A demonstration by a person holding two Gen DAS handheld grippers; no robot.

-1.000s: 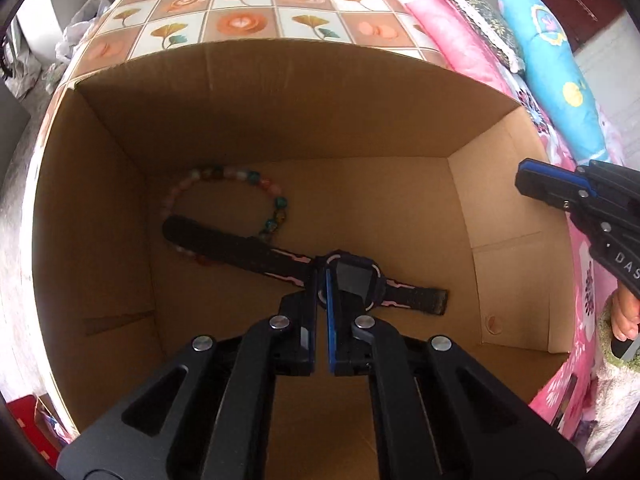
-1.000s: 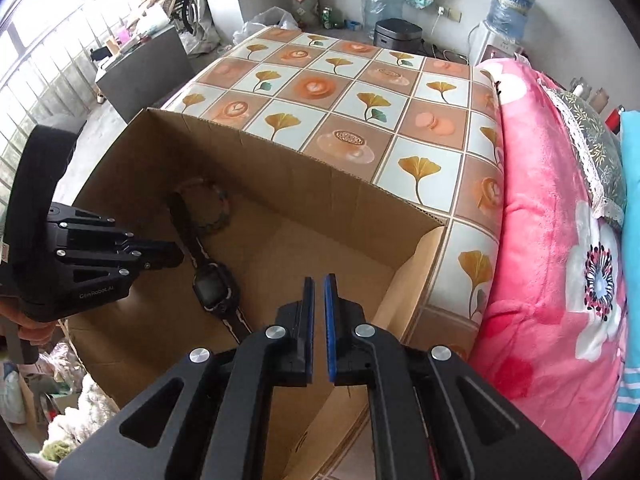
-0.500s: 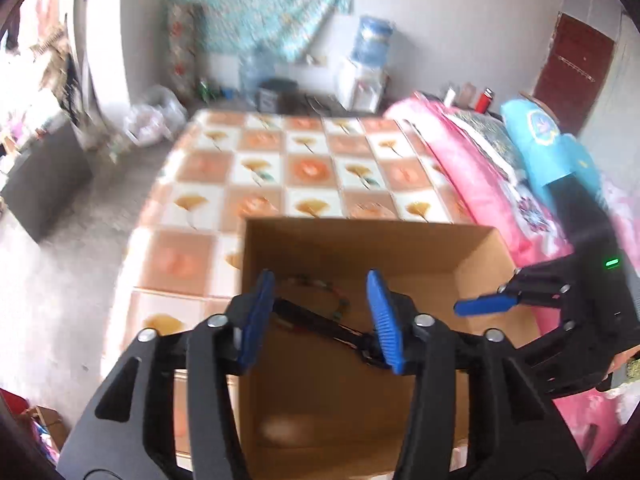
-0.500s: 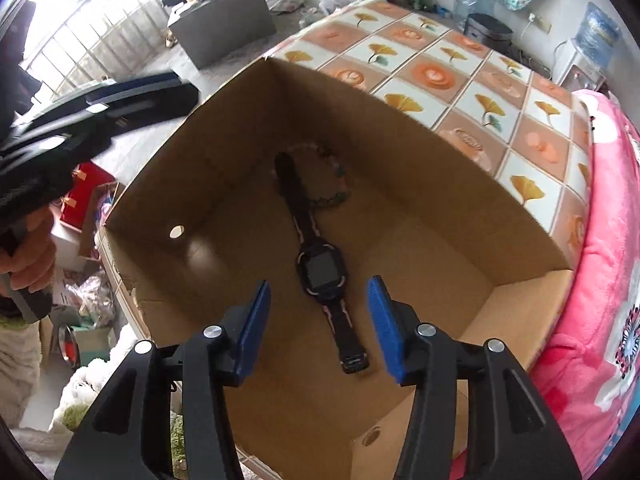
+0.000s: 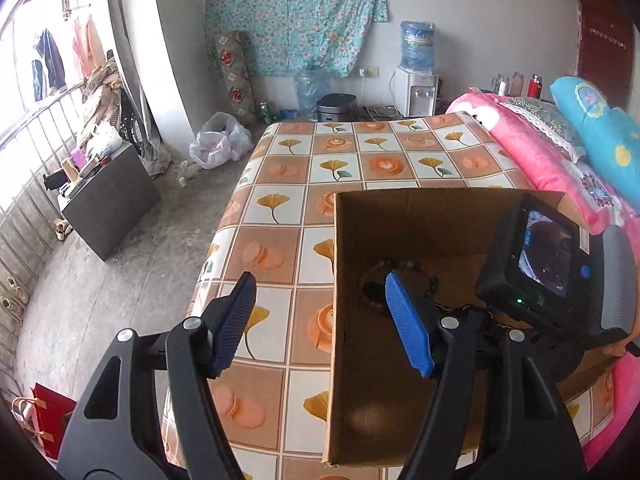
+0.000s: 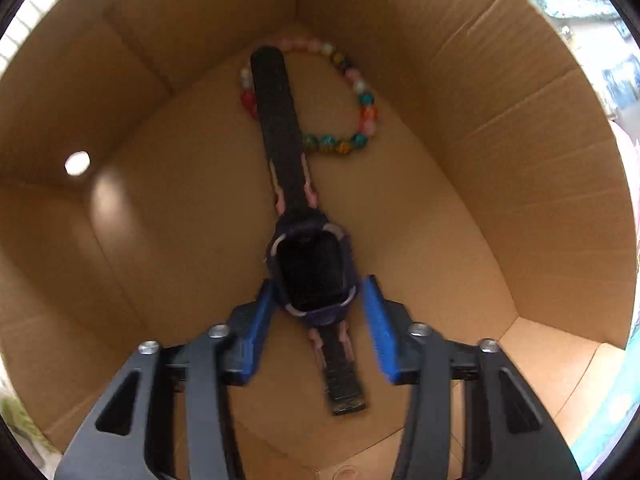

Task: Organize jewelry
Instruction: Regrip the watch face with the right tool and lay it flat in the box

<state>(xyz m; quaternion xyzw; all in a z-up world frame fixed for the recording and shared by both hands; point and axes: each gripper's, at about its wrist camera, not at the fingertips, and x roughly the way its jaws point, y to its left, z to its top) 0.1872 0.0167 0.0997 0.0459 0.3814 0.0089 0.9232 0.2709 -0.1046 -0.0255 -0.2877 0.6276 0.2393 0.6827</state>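
A black and pink watch (image 6: pixel 310 268) lies flat on the floor of a cardboard box (image 6: pixel 500 128), its strap over a multicoloured bead bracelet (image 6: pixel 360 100). My right gripper (image 6: pixel 318 300) is open deep inside the box, its blue fingers (image 6: pixel 256 320) on either side of the watch face, not closed on it. My left gripper (image 5: pixel 320 320) is open and empty above the box's left wall (image 5: pixel 340 320). In the left wrist view the bracelet (image 5: pixel 400 268) shows partly and the right gripper's body (image 5: pixel 540 264) fills the box.
The box stands on a table with a tiled leaf-pattern cloth (image 5: pixel 312 168). A pink blanket (image 5: pixel 532 148) and blue pillow (image 5: pixel 600 128) lie to the right. A dark cabinet (image 5: pixel 108 196) and a red bag (image 5: pixel 48 412) are on the floor at left.
My right gripper opened, then dropped into the box and now straddles the watch face. My left gripper opened, let the watch go, pulled up out of the box and moved left.
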